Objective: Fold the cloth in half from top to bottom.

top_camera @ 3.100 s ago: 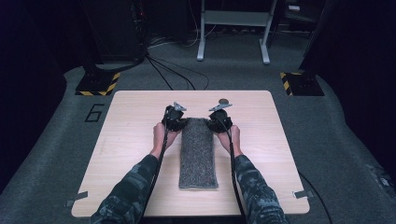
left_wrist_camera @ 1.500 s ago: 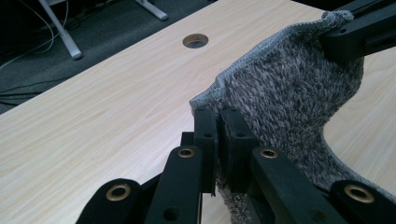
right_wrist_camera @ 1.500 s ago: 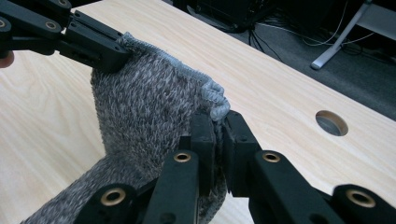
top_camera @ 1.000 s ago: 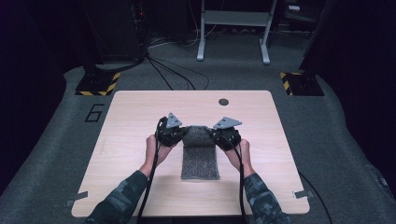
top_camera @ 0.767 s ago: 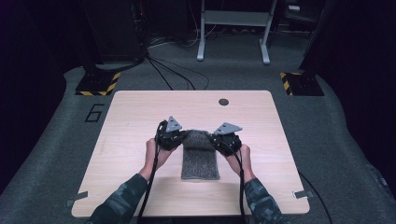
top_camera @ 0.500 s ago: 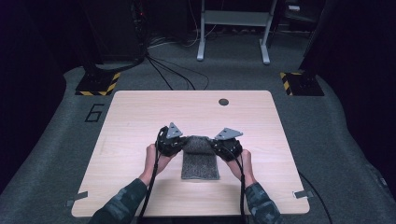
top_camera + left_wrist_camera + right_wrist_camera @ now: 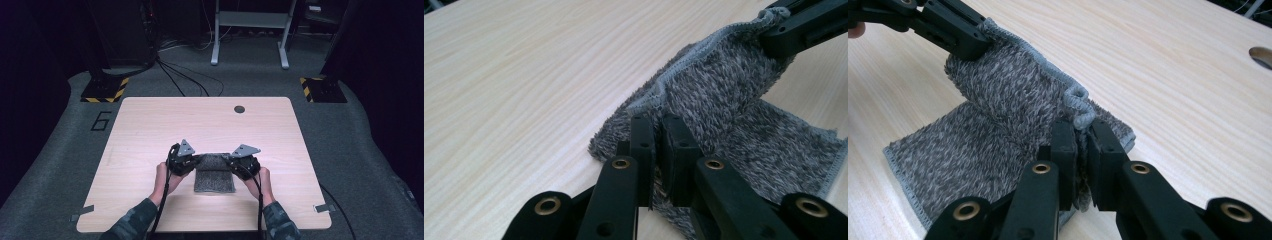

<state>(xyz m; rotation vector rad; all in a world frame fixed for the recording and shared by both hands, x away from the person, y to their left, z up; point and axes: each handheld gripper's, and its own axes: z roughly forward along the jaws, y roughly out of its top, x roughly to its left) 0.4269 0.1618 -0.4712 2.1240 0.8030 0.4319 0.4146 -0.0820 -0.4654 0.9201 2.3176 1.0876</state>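
Step in hand: folding towel (image 7: 214,172) in half, lower centre of frame on worktop (image 7: 150,125). Left gripper (image 7: 658,132) and right gripper (image 7: 1080,137) each clamped on far-edge corner, edge raised over lower layer. Next: lower corners onto near edge, align, release.

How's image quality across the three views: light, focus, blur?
High view: table evenly lit, surroundings near black, picture soft. Left gripper view: grey towel weave sharp, near jaws slightly soft. Right gripper view: towel crisp, no glare, table hole at the edge blurred.

High view overhead facing forward, gripper views close, sharing towel (image 7: 215,172)
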